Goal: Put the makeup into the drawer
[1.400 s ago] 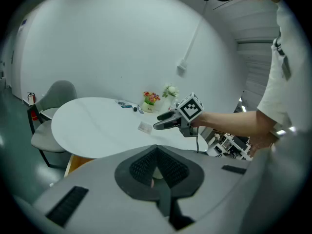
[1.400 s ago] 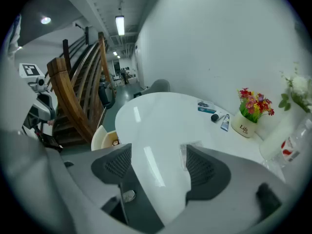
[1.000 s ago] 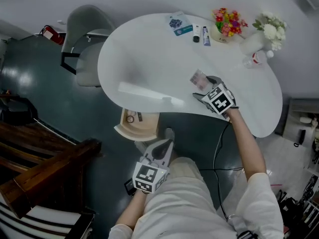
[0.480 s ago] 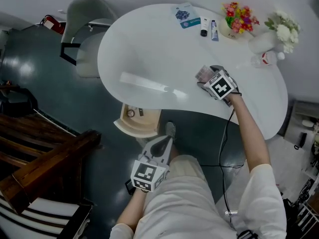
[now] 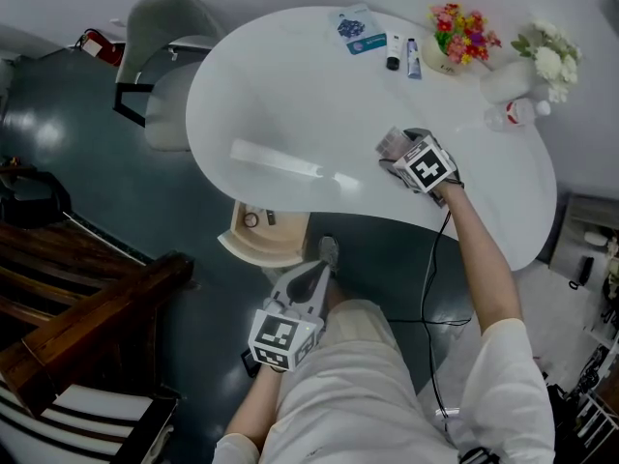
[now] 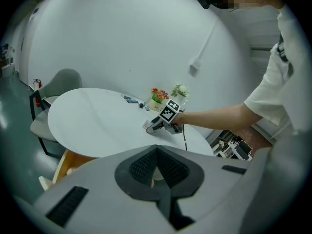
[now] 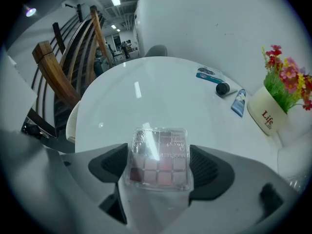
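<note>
Left gripper (image 5: pixel 314 280): nearest, held low over the person's lap. Jaws pressed together, nothing between them. Idle, just right of the drawer.

Drawer (image 5: pixel 235 247): pulled out from under the near edge of the table (image 5: pixel 280 95). A couple of small items lie in it, with bare floor beside them. Only part of it shows past the tabletop.

Shoe (image 5: pixel 329 252) and cable (image 5: pixel 423 293): between the drawer and the right arm.

Right gripper (image 5: pixel 392 153): over the near right part of the table, clamped on the makeup palette (image 7: pixel 158 156). The clear-lidded case is pinched by its two side edges and lies flat, lid up.

Risks, as I judge them:
- The case looks slick. A side-edge pinch could let it pivot or slide out on a quick swing.
- The route runs left, off the table edge, then down. Dropping too soon would knock the case on the tabletop's rim.
- Coming in tilted could land it on the items inside.
- The trailing cable might catch a knee.

Room: wide bare tabletop left of the right gripper, nothing in the path. Tubes (image 5: pixel 414 58), blue packet (image 5: pixel 353 27) and flower pot (image 5: pixel 453 46) sit at the far edge, well apart.
</note>
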